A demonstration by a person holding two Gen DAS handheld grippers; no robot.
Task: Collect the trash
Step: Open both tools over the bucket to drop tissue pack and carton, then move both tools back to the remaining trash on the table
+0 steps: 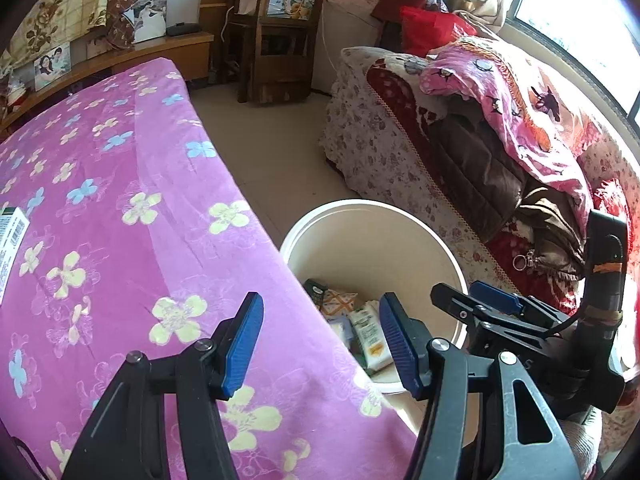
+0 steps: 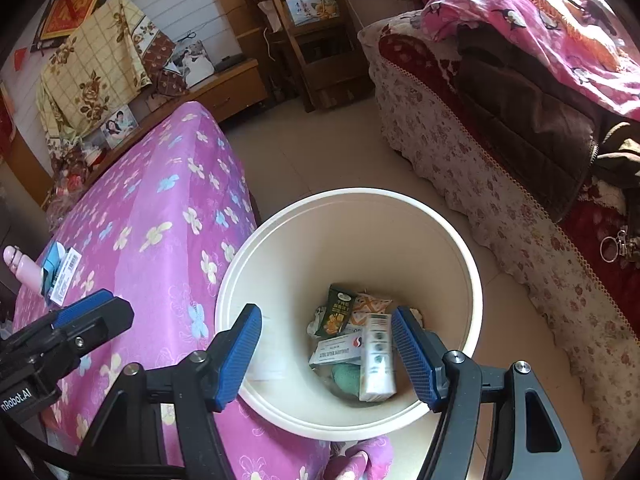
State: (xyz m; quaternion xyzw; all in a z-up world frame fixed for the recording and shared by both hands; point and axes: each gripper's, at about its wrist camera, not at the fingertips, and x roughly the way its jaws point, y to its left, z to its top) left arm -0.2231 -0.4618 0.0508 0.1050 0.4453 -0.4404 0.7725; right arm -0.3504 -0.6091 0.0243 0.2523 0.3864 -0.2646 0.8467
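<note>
Trash (image 2: 352, 340) sits at the bottom of the cream bucket (image 2: 448, 240), which fills the lower middle of my right wrist view: a dark green carton (image 2: 338, 314), a white box with blue print (image 2: 340, 350) lying flat, a tall white-and-green pack (image 2: 376, 360), slightly blurred, leaning over a teal lump, and a patterned orange-and-white wrapper (image 2: 372, 304) behind them. From my left wrist view I see the same bucket (image 1: 372, 248) at lower centre, partly hidden behind the edge of the pink flowered bedspread (image 1: 120, 160), with the packs (image 1: 368, 332) showing inside it.

My right gripper (image 2: 326, 354) hangs above the bucket mouth with its blue pads spread apart and nothing between them; whether the blurred pack is falling or already lying there I cannot tell. My left gripper (image 1: 322, 344) is released too, its pads wide apart and empty, straddling the bedspread edge and the bucket rim.

One more barcoded packet (image 2: 64, 274) lies on the bedspread at the left edge of my right view, next to a pink bottle (image 2: 20, 268). It also shows at the far left of my left view (image 1: 12, 236). A floral-covered sofa (image 2: 460, 160) piled with clothes fills the right side.
</note>
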